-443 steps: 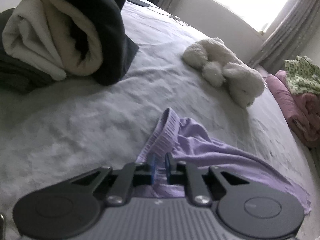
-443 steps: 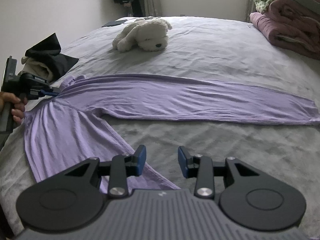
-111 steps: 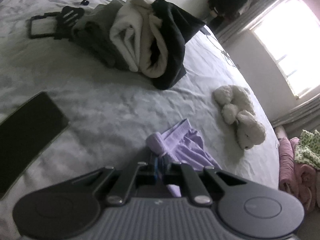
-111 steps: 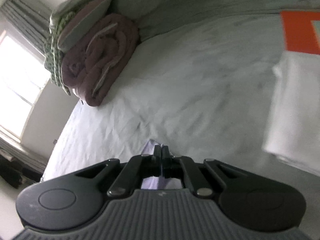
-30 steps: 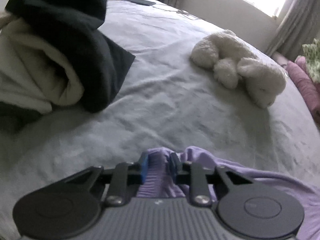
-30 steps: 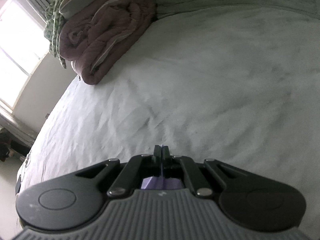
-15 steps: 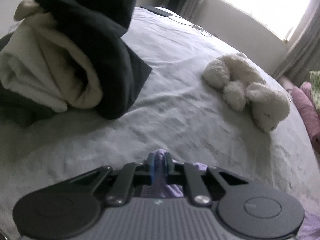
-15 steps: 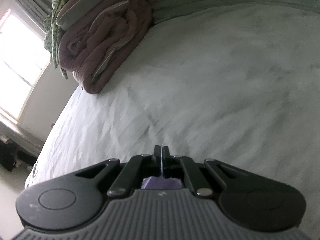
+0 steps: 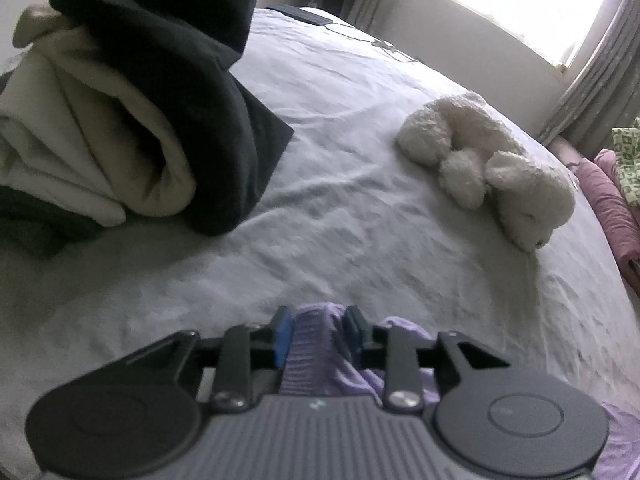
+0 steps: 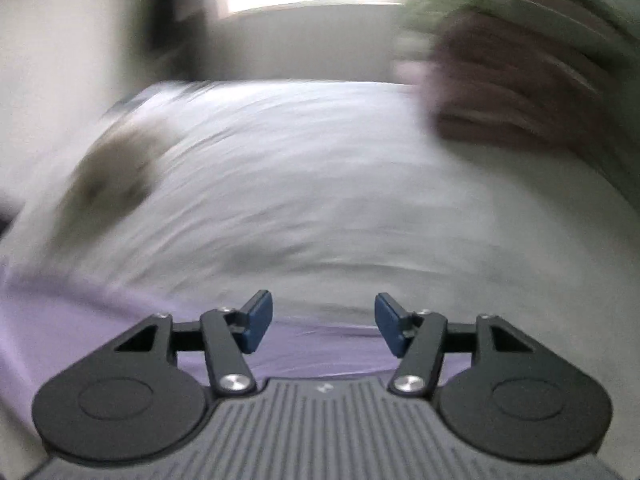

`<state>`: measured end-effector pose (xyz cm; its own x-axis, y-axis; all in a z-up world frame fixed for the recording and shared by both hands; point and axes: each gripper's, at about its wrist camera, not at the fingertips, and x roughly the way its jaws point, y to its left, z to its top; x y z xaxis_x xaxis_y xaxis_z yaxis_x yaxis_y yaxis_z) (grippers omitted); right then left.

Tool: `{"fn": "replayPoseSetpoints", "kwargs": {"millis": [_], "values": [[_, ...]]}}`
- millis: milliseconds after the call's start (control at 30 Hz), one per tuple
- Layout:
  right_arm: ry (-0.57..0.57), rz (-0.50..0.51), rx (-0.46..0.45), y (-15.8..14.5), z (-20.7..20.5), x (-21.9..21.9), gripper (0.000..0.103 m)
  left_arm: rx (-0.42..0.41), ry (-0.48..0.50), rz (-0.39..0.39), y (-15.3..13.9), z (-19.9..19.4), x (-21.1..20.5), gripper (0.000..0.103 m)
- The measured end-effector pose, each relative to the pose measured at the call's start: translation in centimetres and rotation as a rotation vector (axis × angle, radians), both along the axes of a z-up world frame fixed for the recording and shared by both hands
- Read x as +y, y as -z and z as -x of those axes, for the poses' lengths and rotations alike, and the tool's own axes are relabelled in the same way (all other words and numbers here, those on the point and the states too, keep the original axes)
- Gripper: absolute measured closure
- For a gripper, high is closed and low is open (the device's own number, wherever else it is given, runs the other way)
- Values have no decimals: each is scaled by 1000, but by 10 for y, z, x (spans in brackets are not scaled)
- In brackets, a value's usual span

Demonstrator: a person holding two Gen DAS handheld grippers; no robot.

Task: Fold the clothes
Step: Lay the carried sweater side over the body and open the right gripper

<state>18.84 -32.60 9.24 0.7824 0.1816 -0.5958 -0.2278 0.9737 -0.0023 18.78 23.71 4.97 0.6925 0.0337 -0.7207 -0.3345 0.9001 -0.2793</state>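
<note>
Both grippers stand over a lilac long-sleeved top [image 9: 310,350] that lies on the white bedsheet [image 9: 360,220], and both have just been letting go. The left gripper [image 9: 316,334] has its jaws parted a little way, having just opened, with a bunched ridge of the top's ribbed edge between them; the cloth fills most of the gap and touches at least the blue left pad, but I cannot tell whether the pads press on it or merely flank it. The right gripper [image 10: 316,328] has also just been opening, and its jaws now stand wide apart with nothing between them; the lilac cloth [image 10: 120,320] lies flat beneath and in front of it. That view is heavily smeared, so little else in it can be read.

My judgement is that a fold has just been laid down: the loosened jaws leave the cloth resting on the bed, the left one holding a corner in place until the layer settles.

Counted in the left wrist view: one lilac top; one heap of other clothes [image 9: 132,120] at the upper left, in which three layers show, a black one over a cream one over a dark grey one; one white plush dog [image 9: 492,168] well apart to the right; one dark flat object [image 9: 300,14] at the far edge of the bed, too small to name; one pink rolled quilt [image 9: 612,200] at the right edge.
</note>
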Motion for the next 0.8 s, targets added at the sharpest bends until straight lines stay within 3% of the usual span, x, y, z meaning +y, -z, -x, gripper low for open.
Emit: {"fn": "replayPoseSetpoints", "kwargs": {"millis": [133, 267, 333, 433, 767, 800], "values": [[-359, 169, 37, 12, 10, 67, 42, -3, 43, -67, -10, 5, -6, 69], [-576, 221, 112, 21, -1, 107, 47, 5, 159, -122, -15, 6, -24, 70], [-651, 226, 153, 23, -13, 124, 63, 8, 210, -154, -16, 7, -35, 70], [-698, 236, 208, 26, -28, 134, 79, -5, 282, -181, -19, 9, -47, 70], [-789, 332, 310, 39, -42, 152, 80, -22, 587, -181, -13, 13, -88, 70], [-792, 334, 319, 39, -43, 151, 90, -21, 605, -188, -12, 14, -92, 70]]}}
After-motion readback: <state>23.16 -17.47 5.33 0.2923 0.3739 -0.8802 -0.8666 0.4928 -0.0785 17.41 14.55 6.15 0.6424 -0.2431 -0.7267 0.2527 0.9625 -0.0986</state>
